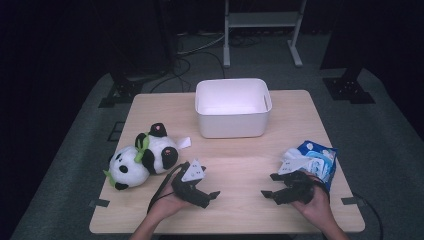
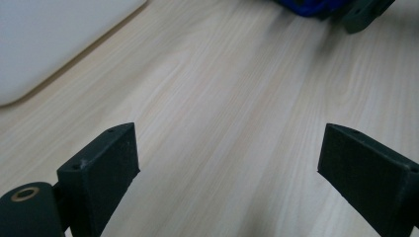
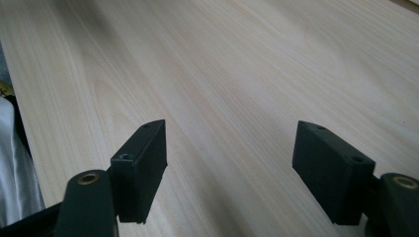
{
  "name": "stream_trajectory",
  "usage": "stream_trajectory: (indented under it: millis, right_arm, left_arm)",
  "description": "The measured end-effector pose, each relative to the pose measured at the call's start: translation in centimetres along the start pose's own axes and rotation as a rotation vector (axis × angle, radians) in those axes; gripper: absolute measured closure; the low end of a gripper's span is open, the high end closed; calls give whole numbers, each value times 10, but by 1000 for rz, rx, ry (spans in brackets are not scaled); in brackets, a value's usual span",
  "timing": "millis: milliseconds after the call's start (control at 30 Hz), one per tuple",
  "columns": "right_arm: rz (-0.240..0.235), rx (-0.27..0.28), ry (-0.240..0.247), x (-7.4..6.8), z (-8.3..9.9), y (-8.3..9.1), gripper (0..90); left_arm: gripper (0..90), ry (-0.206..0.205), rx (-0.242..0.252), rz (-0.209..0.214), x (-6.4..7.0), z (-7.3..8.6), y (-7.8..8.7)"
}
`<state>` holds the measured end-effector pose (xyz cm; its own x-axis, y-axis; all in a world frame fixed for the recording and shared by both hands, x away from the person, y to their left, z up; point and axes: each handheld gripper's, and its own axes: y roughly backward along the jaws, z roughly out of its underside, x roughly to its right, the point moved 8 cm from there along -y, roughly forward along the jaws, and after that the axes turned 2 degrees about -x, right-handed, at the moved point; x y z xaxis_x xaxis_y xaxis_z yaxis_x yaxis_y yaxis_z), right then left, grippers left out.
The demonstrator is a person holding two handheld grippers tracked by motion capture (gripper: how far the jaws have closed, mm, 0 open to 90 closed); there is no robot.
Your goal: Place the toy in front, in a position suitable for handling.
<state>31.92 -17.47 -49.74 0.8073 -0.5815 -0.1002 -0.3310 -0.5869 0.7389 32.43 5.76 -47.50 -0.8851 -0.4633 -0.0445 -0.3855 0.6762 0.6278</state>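
Observation:
My left gripper [image 1: 210, 198] rests low over the front of the wooden table [image 1: 235, 155], held in a hand, its jaws wide apart and pointing right. In the left gripper view the left gripper [image 2: 232, 163] has only bare wood between its jaws. My right gripper [image 1: 269, 185] sits at the front right, open, with its jaws pointing left toward the other one. The right gripper [image 3: 234, 163] likewise holds nothing. A panda plush [image 1: 142, 157] with green leaves lies at the table's left, beside the left gripper. A blue and white packet [image 1: 312, 159] lies just behind the right hand.
A white bin [image 1: 233, 107] stands at the middle back of the table; its wall [image 2: 49, 39] shows near the left gripper. Between the two grippers lies bare wood. Cables and a white frame [image 1: 262, 25] stand on the floor beyond. Something white [image 3: 15, 182] borders the right gripper view.

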Motion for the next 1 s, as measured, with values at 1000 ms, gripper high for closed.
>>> stream_trajectory:
  millis: [1000]
  right_arm:
    - [-8, -15, -3, -6, -1, -6, 280]
  left_arm:
    - [75, 58, 161, -188, -64, -29, 126]
